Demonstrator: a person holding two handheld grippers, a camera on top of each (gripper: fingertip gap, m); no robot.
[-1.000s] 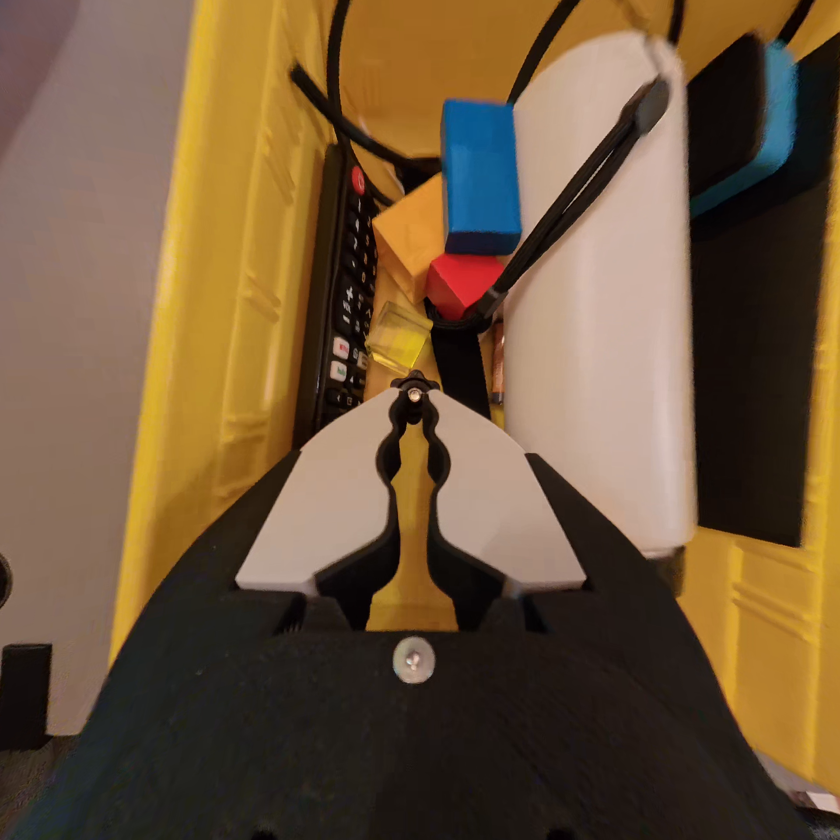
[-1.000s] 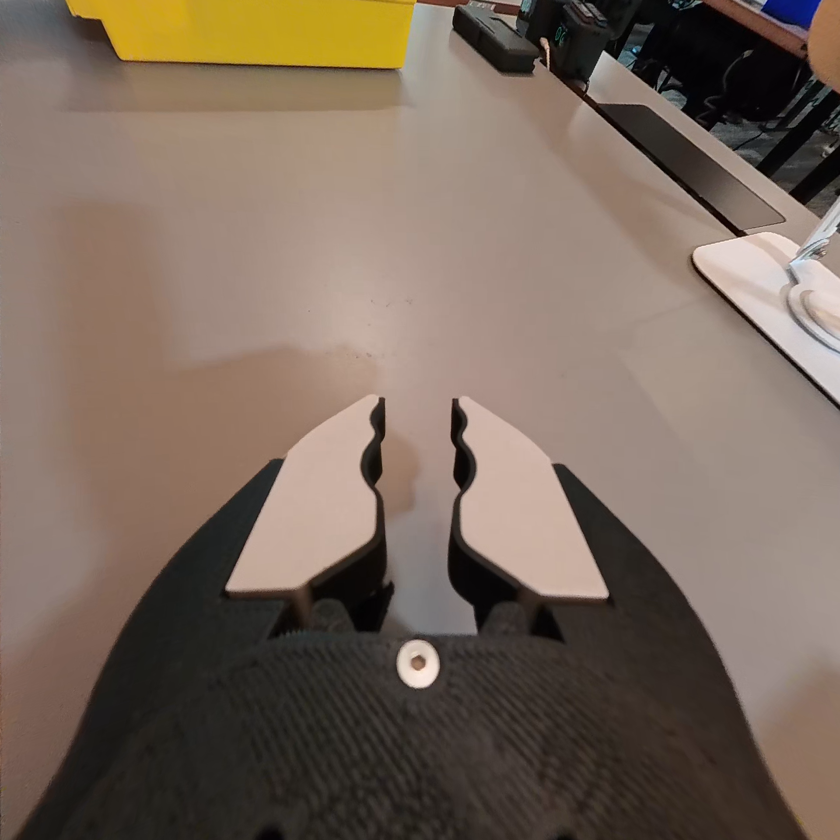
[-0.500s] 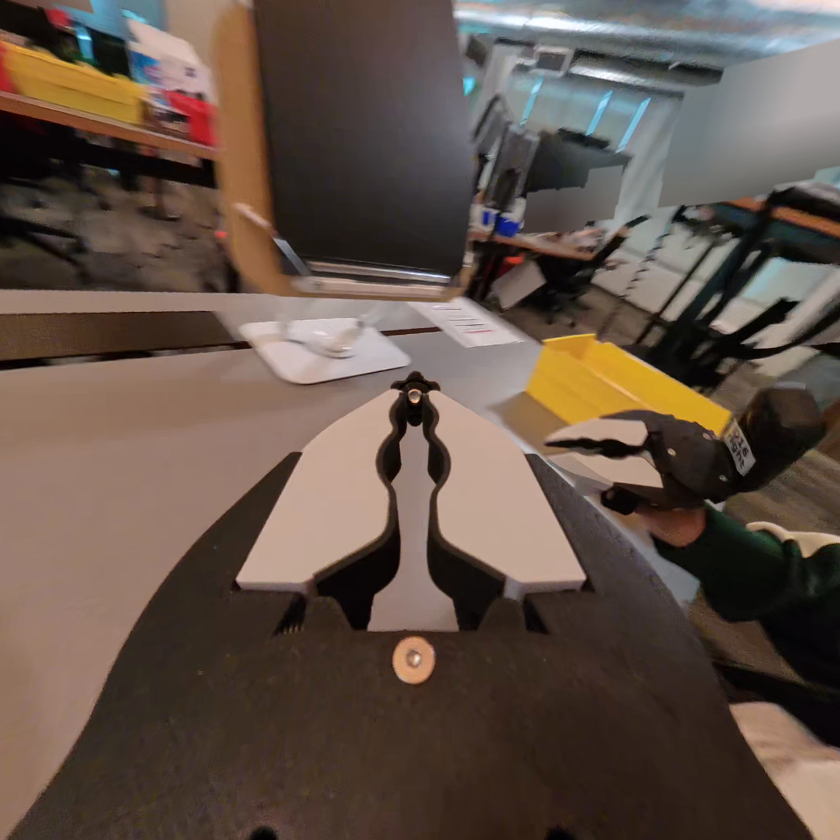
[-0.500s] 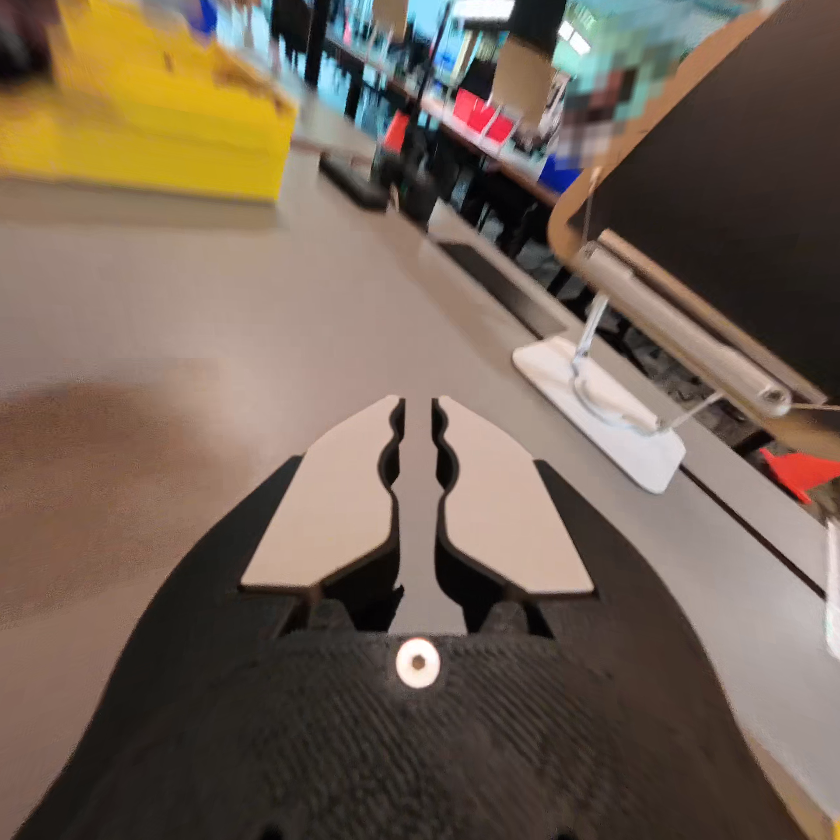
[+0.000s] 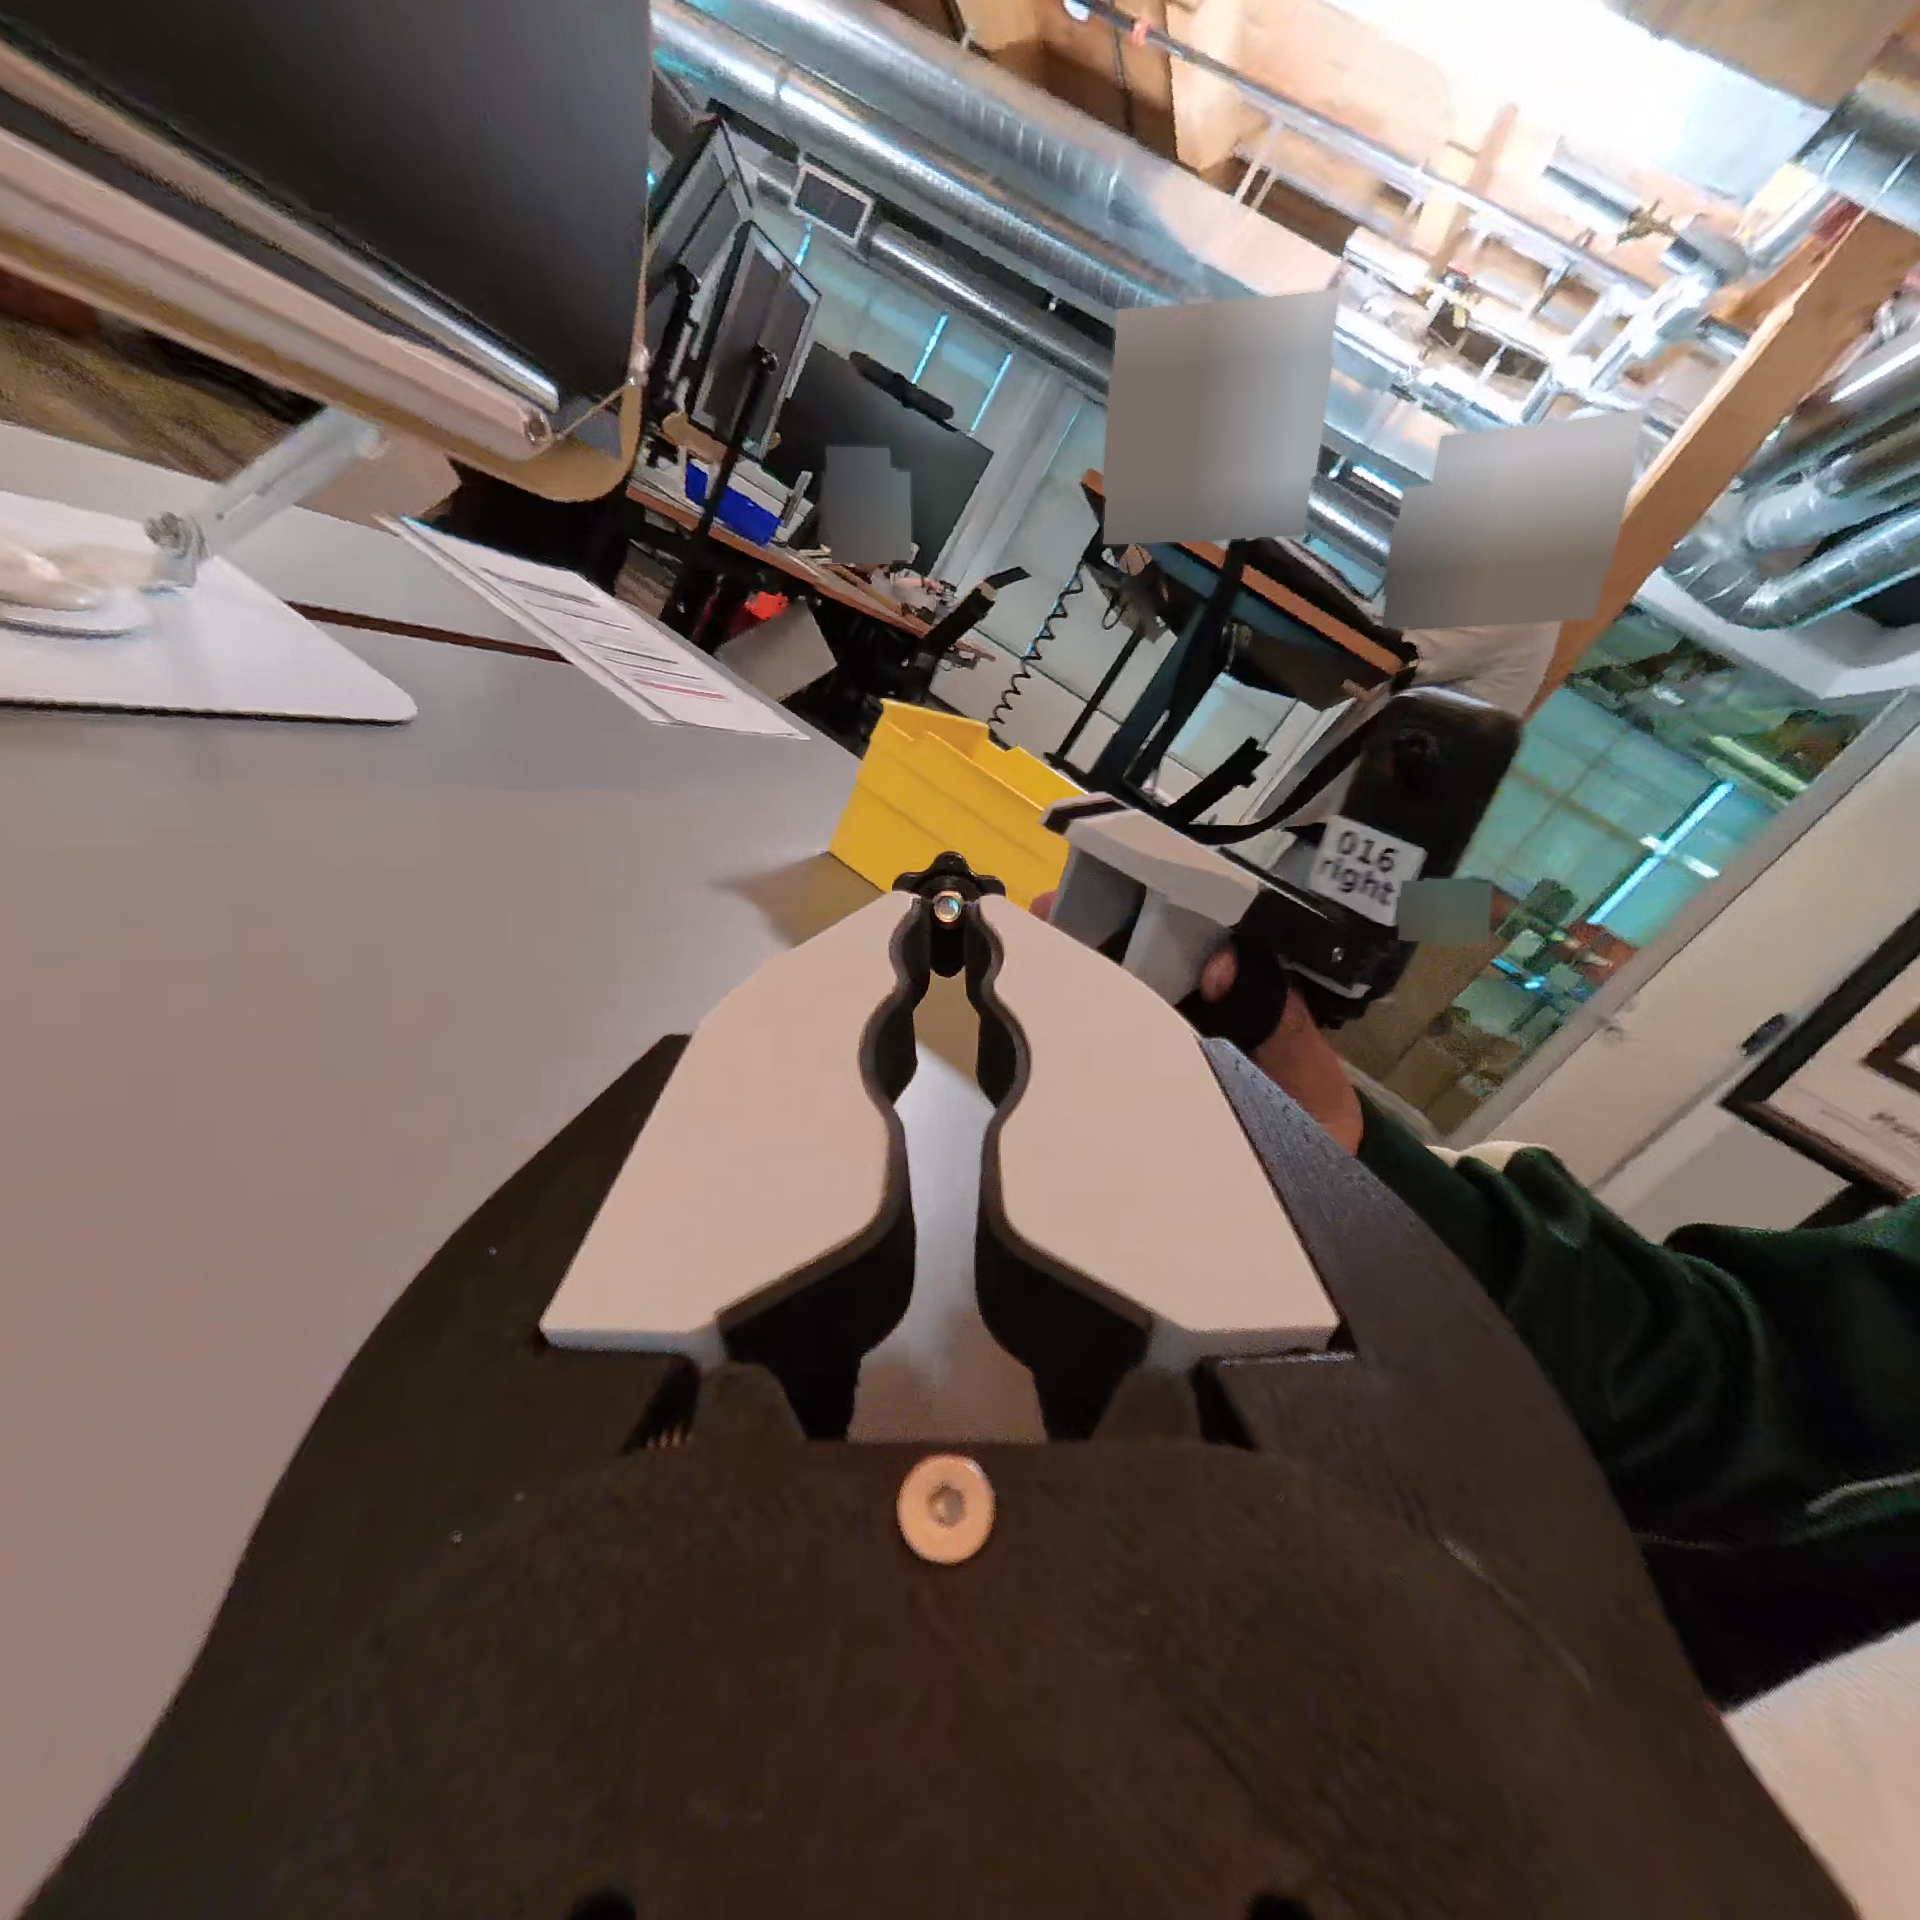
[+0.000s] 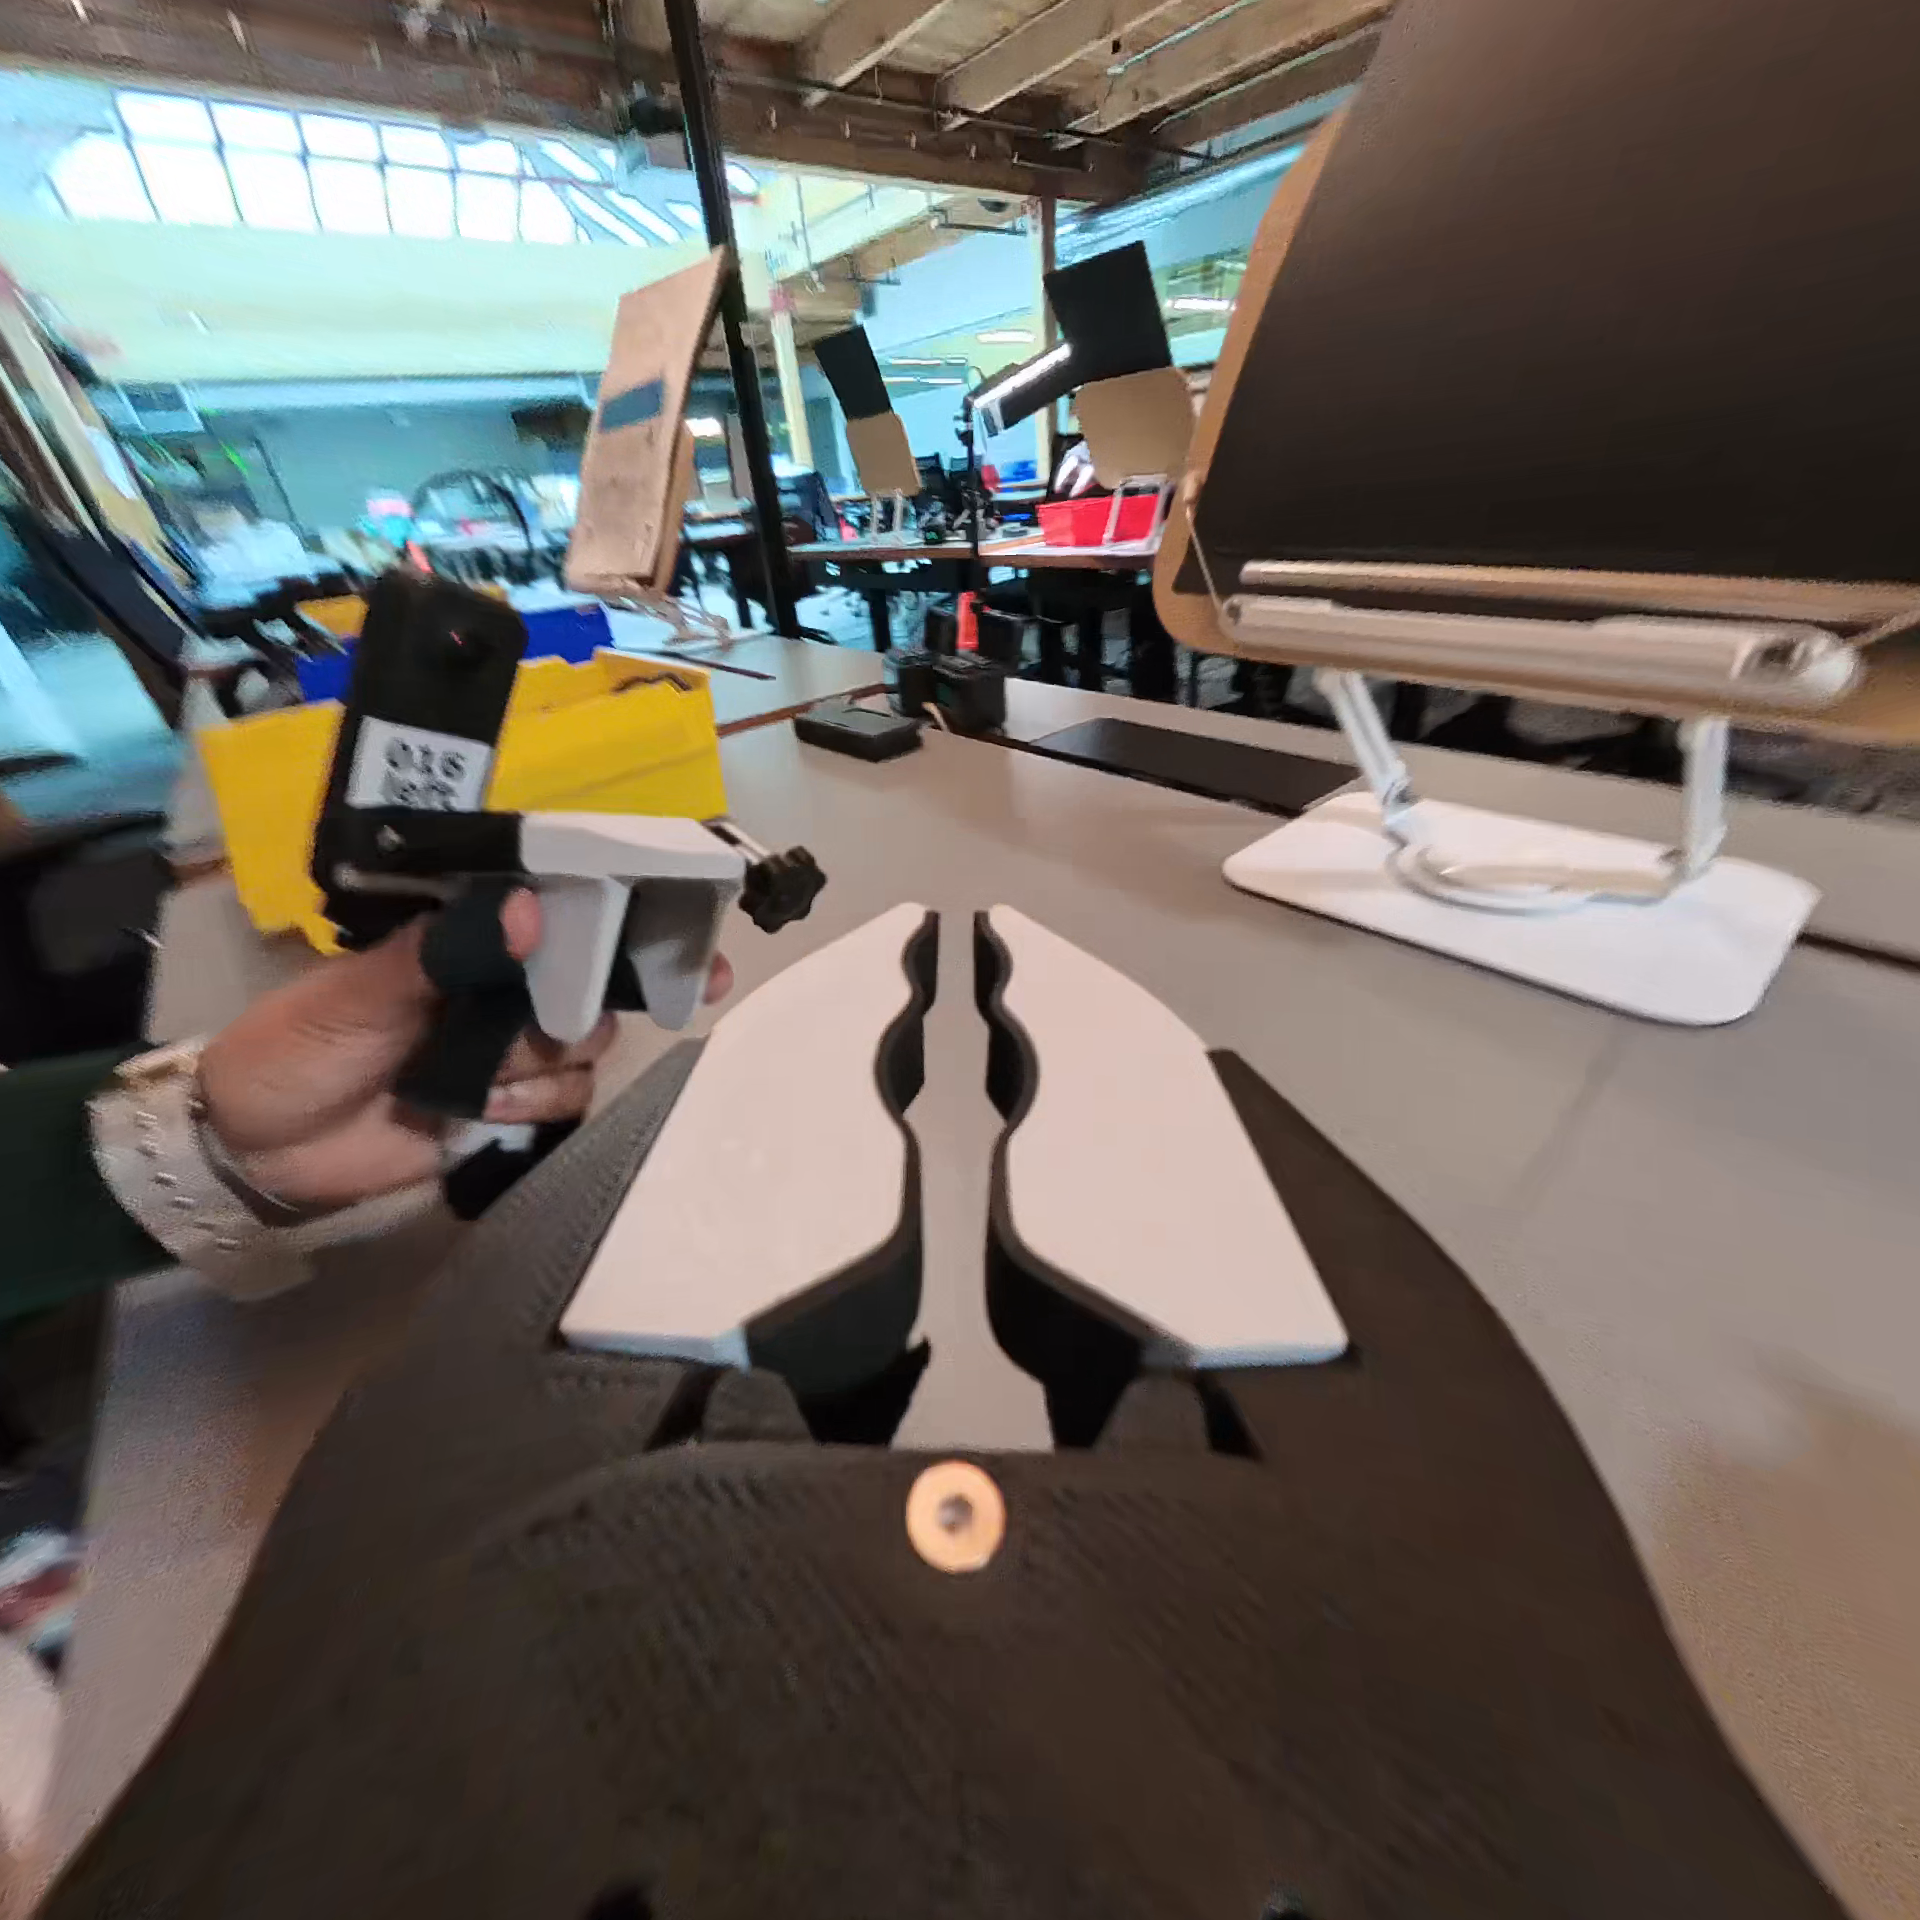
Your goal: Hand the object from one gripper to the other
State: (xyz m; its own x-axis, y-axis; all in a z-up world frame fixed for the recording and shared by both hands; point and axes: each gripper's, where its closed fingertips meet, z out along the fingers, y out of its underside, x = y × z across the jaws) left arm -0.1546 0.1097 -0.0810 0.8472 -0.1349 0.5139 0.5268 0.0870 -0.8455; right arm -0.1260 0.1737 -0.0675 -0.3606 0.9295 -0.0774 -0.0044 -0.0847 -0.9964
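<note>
My left gripper point(image 5: 948, 916) is shut on a small bolt with a black star knob point(image 5: 948, 894), pinched at the very fingertips above the grey table point(image 5: 312, 987). The right wrist view shows this gripper point(image 6: 732, 883) from the side at the left, held in a hand, with the knob point(image 6: 781, 885) sticking out of its tips. My right gripper point(image 6: 954, 920) is empty, its jaws closed to a thin slit, and sits just right of the knob. In the left wrist view it point(image 5: 1086, 883) is close to the right of the bolt, pointing left.
A yellow bin point(image 5: 935, 800) point(image 6: 613, 738) stands on the table beyond the grippers. A screen on a white stand base point(image 6: 1507, 914) point(image 5: 208, 665) is at the table's side. A paper sheet point(image 5: 623, 644) and black devices point(image 6: 935, 686) lie farther off.
The left gripper has come out of the yellow bin with the knob bolt and swung toward the right gripper. The right gripper has closed and lifted, and the two have drawn close.
</note>
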